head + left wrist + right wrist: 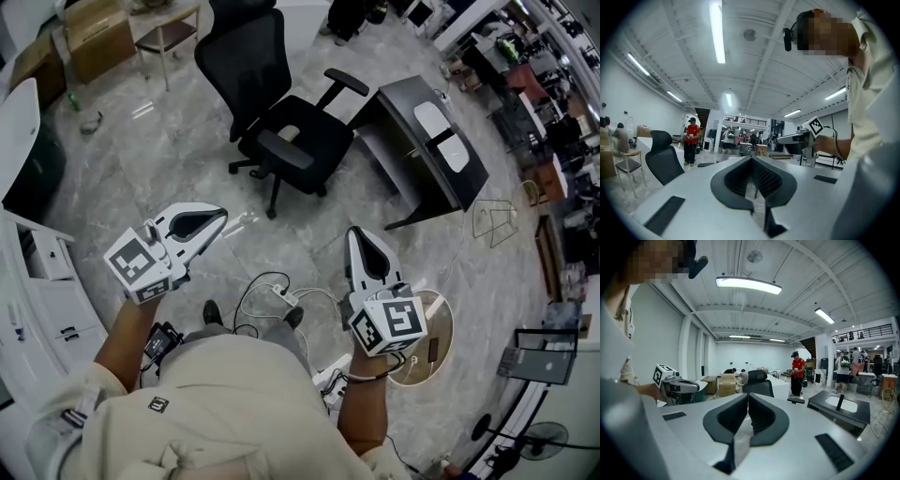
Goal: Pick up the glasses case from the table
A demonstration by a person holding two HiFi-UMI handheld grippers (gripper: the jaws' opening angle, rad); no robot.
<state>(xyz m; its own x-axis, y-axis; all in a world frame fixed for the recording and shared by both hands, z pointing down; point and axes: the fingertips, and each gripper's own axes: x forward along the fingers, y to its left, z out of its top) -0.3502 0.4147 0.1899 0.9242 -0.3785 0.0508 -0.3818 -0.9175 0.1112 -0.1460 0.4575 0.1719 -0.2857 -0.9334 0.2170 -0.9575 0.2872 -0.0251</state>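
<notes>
Grey marble floor spreads below the person, who holds both claws out level in front of the body, well apart from each other. The left claw is closed, its black pads meeting at the tips with nothing between them. The right claw is closed and empty too. Beyond them stands a black office chair, and just beside it on the right a black table, well clear of both claws. Two pale oblong shapes lie on its top; whether either is the glasses case is too small to tell. White cables trail across the floor near the person's feet. A person in a red top stands further off.
</notes>
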